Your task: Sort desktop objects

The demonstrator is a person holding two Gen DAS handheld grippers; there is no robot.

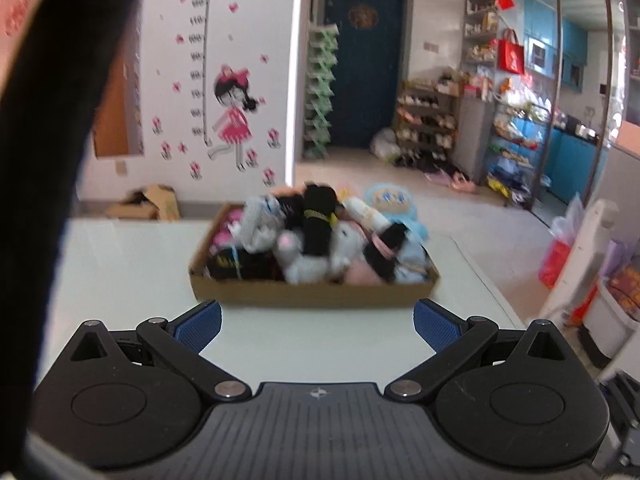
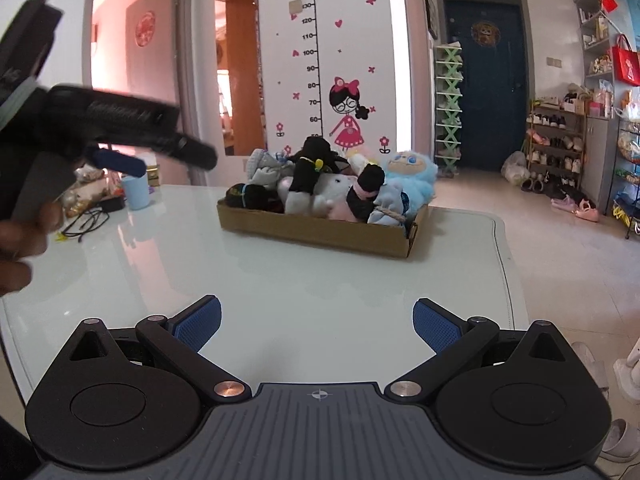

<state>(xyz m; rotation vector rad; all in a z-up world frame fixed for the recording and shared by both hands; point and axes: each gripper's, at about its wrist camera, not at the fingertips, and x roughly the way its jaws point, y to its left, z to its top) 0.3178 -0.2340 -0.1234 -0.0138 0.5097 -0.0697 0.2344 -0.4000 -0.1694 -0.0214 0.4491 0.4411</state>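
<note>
A shallow cardboard box [image 1: 312,294] [image 2: 320,230] stands on the white table [image 1: 128,264] [image 2: 280,280], heaped with plush toys and rolled socks. A light blue plush doll [image 1: 394,202] [image 2: 410,174] lies at its far right, and a black sock [image 1: 318,220] [image 2: 308,168] tops the pile. My left gripper [image 1: 316,322] is open just short of the box's near wall, with nothing between its blue pads. My right gripper [image 2: 316,322] is open over bare table, well short of the box. In the right wrist view the left gripper [image 2: 132,152] hangs at the upper left, held by a hand [image 2: 16,248].
A light blue cup [image 2: 136,192], cables and small clutter [image 2: 84,200] sit at the table's far left. The table's right edge [image 2: 508,264] drops to a tiled floor. A dark sleeve [image 1: 48,120] covers the left of the left wrist view. Shoe racks line the far wall.
</note>
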